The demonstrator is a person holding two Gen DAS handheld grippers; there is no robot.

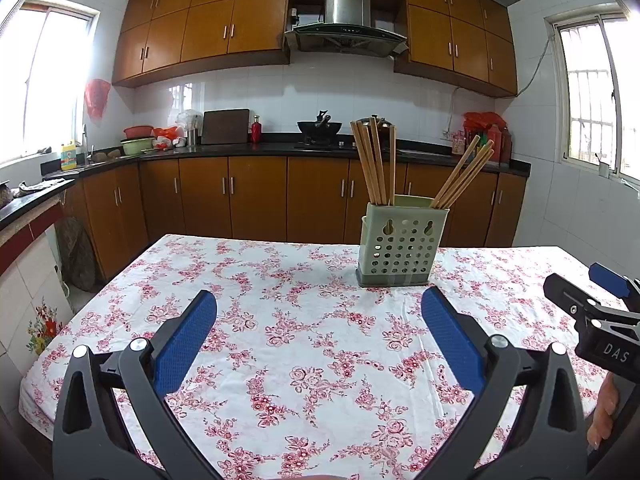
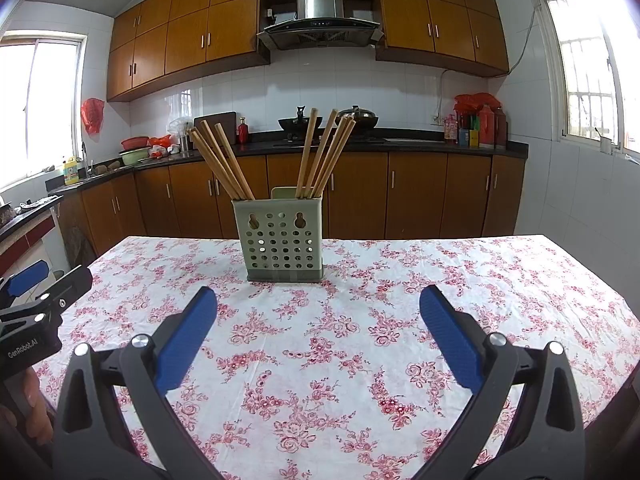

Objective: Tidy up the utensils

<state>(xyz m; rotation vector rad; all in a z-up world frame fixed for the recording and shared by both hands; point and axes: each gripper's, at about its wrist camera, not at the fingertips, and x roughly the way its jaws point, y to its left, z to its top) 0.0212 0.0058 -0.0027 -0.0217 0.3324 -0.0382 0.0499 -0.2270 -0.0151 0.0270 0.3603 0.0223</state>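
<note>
Wooden chopsticks (image 1: 376,160) stand in a pale green holder (image 1: 402,240), which serves as the landmark on the flowered cloth (image 1: 280,340). From the left wrist view, the left gripper (image 1: 320,320) hangs low over the cloth on the near side of the holder and a little to its left, jaws spread wide with nothing between the blue pads (image 1: 188,344). One bunch of sticks rises nearly upright from the holder's left compartment and another leans out to the right from the right one; the right gripper (image 1: 592,300) shows at the frame's edge, well right of the holder. From the right wrist view, the holder (image 2: 280,240) sits just left of centre, its chopsticks (image 2: 224,160) fanned left and a second bunch (image 2: 324,152) fanned right. The right gripper (image 2: 318,320) is likewise wide open and empty, near the holder but apart from it, and the left gripper (image 2: 36,292) pokes in far to the holder's left. No loose utensil lies on the visible cloth (its far side is hidden behind the holder), so the sorting looks finished or nearly so, with both tools drawn off. Any further move would call for a check behind the holder, then perhaps a pinch to straighten the leaning sticks.
</note>
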